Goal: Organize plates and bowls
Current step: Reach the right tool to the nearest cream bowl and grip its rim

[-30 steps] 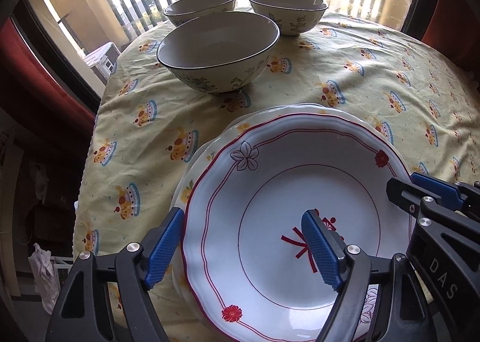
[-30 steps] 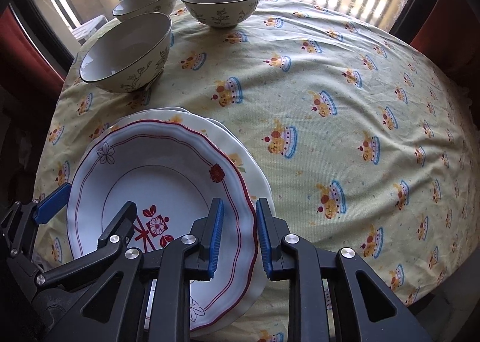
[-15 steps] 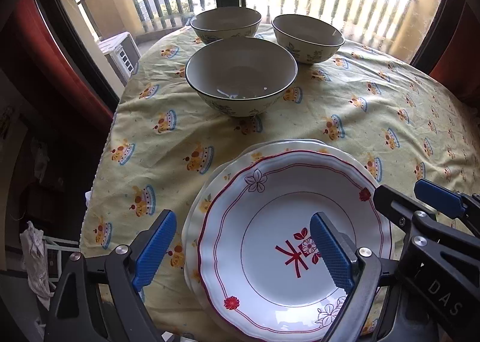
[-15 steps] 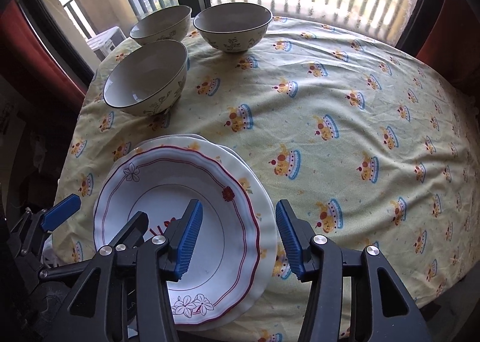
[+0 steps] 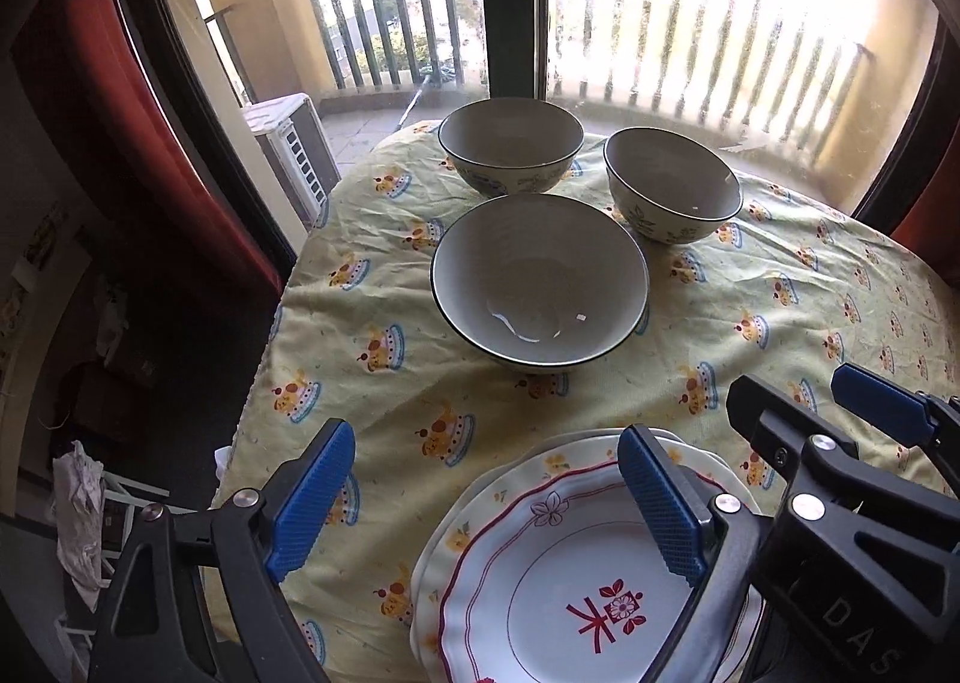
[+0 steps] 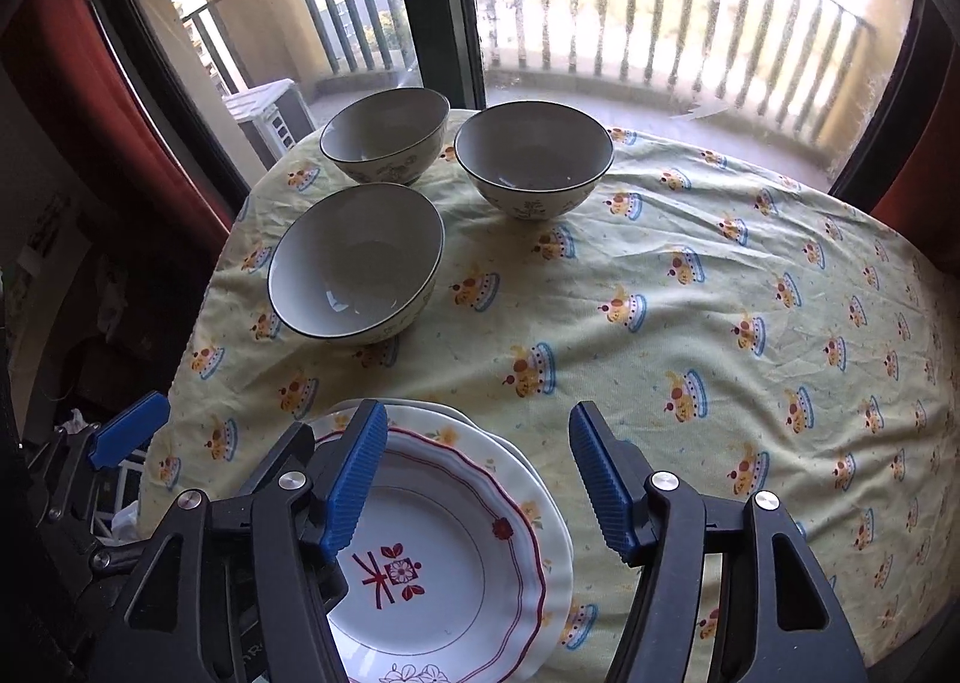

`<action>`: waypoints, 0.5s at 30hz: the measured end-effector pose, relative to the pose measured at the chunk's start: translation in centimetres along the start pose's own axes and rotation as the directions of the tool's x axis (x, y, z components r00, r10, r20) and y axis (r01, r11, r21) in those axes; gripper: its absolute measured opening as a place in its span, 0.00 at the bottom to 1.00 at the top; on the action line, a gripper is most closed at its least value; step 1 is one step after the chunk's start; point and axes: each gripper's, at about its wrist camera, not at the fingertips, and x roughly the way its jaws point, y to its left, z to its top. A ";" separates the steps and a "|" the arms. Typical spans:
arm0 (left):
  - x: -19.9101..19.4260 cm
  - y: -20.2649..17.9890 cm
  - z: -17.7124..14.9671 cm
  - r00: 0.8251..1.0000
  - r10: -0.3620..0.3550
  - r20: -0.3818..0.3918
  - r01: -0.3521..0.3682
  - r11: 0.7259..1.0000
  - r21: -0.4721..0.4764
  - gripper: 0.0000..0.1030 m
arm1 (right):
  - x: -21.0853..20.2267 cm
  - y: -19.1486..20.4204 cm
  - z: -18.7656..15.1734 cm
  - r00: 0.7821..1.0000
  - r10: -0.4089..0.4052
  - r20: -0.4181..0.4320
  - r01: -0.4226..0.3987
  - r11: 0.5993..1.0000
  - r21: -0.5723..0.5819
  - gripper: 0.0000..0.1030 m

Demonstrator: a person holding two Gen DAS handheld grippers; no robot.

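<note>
Both claws, left claw (image 5: 486, 494) and right claw (image 6: 477, 482), hang spread and empty above the plate stack (image 6: 456, 551) at the tabletop's near edge; the nearest bowl (image 5: 540, 284) wants a rim pinch, lifted level.

A home's dining corner: a round bench under a yellow cartoon-print tablecloth (image 6: 690, 287) bears household bowls (image 6: 360, 263) and stacked plates (image 6: 456, 563) beside red curtains (image 5: 150, 101) and glass doors onto a railed balcony (image 6: 660, 23) holding an air-conditioner unit (image 5: 294, 149).
</note>
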 end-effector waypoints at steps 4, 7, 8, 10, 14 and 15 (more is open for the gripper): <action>1.3 0.9 2.4 1.000 -0.021 0.015 0.020 0.999 0.030 0.87 | 0.9 1.0 2.1 0.999 -0.032 0.019 0.031 0.999 0.032 0.65; 3.0 1.7 4.2 0.999 -0.040 0.027 0.038 0.998 0.050 0.87 | 1.9 1.7 3.8 0.998 -0.059 0.039 0.056 0.997 0.057 0.65; 3.7 2.0 4.8 0.999 -0.046 0.022 0.044 0.998 0.051 0.87 | 2.4 2.0 4.3 0.997 -0.070 0.042 0.067 0.996 0.065 0.65; 5.1 2.5 5.7 0.998 -0.062 0.014 0.061 0.997 0.054 0.87 | 3.5 2.5 5.3 0.995 -0.089 0.042 0.085 0.993 0.087 0.65; 7.6 2.6 7.0 0.998 -0.066 0.019 0.065 0.995 0.077 0.83 | 5.8 2.8 6.7 0.992 -0.123 0.034 0.117 0.983 0.139 0.65; 8.1 2.5 7.2 0.998 -0.067 0.014 0.066 0.995 0.080 0.80 | 6.4 2.9 6.9 0.992 -0.126 0.029 0.120 0.981 0.155 0.65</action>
